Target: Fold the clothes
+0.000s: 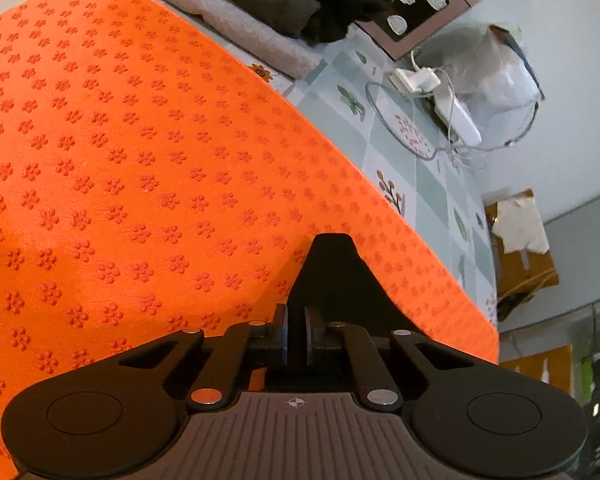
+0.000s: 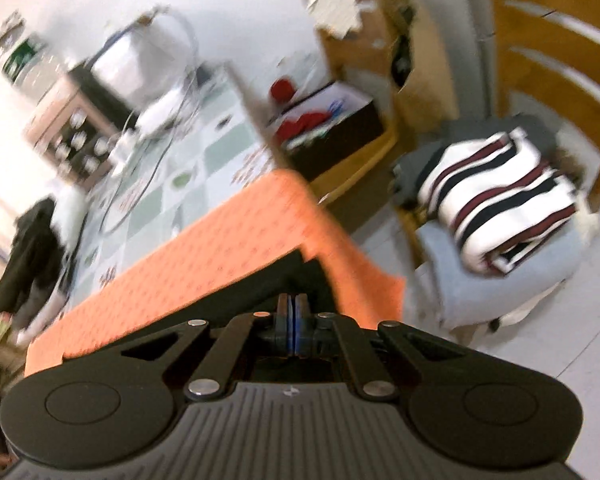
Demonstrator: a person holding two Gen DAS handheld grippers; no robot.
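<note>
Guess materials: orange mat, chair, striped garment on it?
Orange mat: looks like woven fabric, matte, with raised rubbery flower dots. Chair: wood, seemingly varnished, honey-toned slats. Striped garment: probably a soft knit, folded thick; blur hides the weave.

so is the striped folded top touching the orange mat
Apart. The right wrist view shows the striped folded top lying on a chair, with bare floor between it and the orange mat on the table.

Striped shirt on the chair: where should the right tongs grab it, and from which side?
Take the folded striped shirt at its near rolled edge, coming from the chair's open front. The backrest slats block the far side, and that edge bulges clear of the pile beneath. View is blurred, so the layers are uncertain.
</note>
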